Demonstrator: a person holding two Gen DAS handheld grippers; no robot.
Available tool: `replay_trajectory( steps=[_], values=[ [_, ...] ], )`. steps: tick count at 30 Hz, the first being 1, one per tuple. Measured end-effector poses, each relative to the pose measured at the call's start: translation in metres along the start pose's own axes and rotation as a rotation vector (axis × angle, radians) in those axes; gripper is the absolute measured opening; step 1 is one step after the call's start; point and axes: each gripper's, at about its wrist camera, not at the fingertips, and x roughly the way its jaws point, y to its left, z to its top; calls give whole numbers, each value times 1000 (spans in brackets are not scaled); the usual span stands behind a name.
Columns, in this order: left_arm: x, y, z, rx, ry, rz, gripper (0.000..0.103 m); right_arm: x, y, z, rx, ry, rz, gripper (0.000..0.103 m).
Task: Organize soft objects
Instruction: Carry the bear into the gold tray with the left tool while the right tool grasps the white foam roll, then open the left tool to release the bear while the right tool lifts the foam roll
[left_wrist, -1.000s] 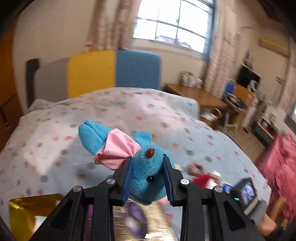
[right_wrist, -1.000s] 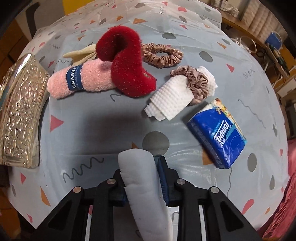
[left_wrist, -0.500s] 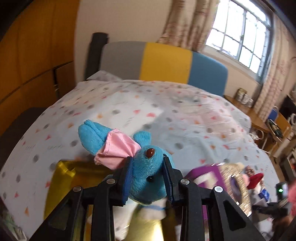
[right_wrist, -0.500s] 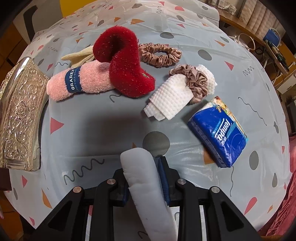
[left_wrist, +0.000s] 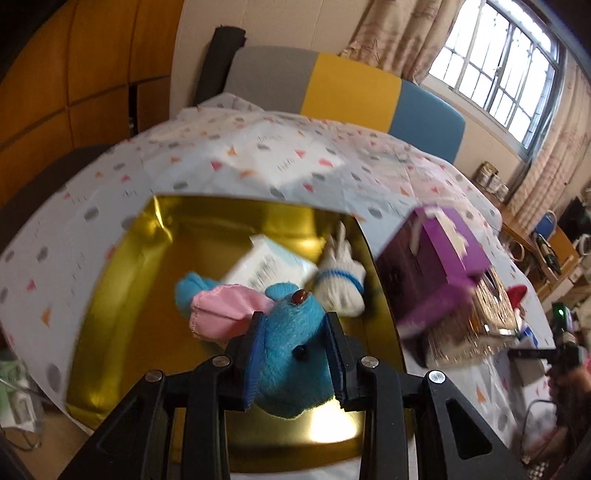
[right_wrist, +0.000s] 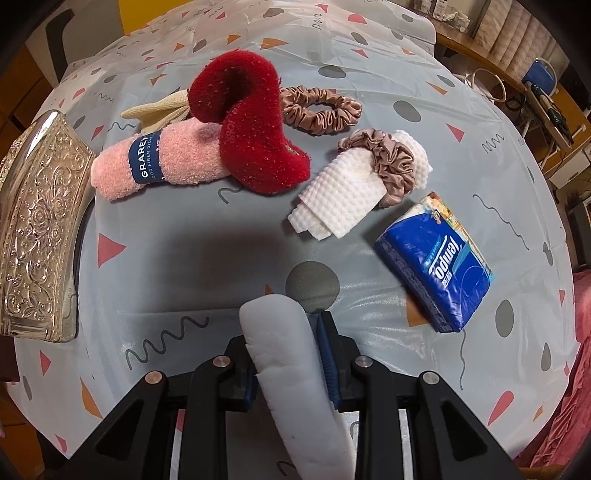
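My left gripper (left_wrist: 295, 325) is shut on a blue plush toy (left_wrist: 291, 354) with pink ears, held above an open gold-lined box (left_wrist: 122, 295) on the bed. A white packet (left_wrist: 269, 266) and a white rolled sock (left_wrist: 340, 284) lie in the box. My right gripper (right_wrist: 286, 328) is shut on a pale grey soft pad (right_wrist: 291, 365) above the bedsheet. Ahead of it lie a pink rolled towel (right_wrist: 159, 162), a red fuzzy sock (right_wrist: 247, 125), two brown scrunchies (right_wrist: 317, 110), a white waffle cloth (right_wrist: 343, 192) and a blue tissue pack (right_wrist: 436, 258).
The box's purple-lined lid (left_wrist: 439, 266) stands beside the box in the left wrist view. An embossed gold lid (right_wrist: 37, 221) shows at the left of the right wrist view. A wooden wall (left_wrist: 74, 74), a headboard (left_wrist: 332, 85) and a desk (right_wrist: 517, 74) border the bed.
My left gripper has swung with the plush toy from facing across the bed to over the open gold box. My right gripper has stayed nearly still, holding the grey pad.
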Motion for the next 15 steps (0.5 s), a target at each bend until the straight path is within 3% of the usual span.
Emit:
replay_trajectory(
  steps=[5,13,15],
  values=[
    [19,-15,-17,39,55,-14,33,0,4,-1,5,-5,-7,29],
    [22,-19,-28,49,52,14,60,0,5,-3,17,-11,-5,29],
    [21,-18,-28,45,50,13,62,0,1,-3,21,-11,3,29]
  ],
)
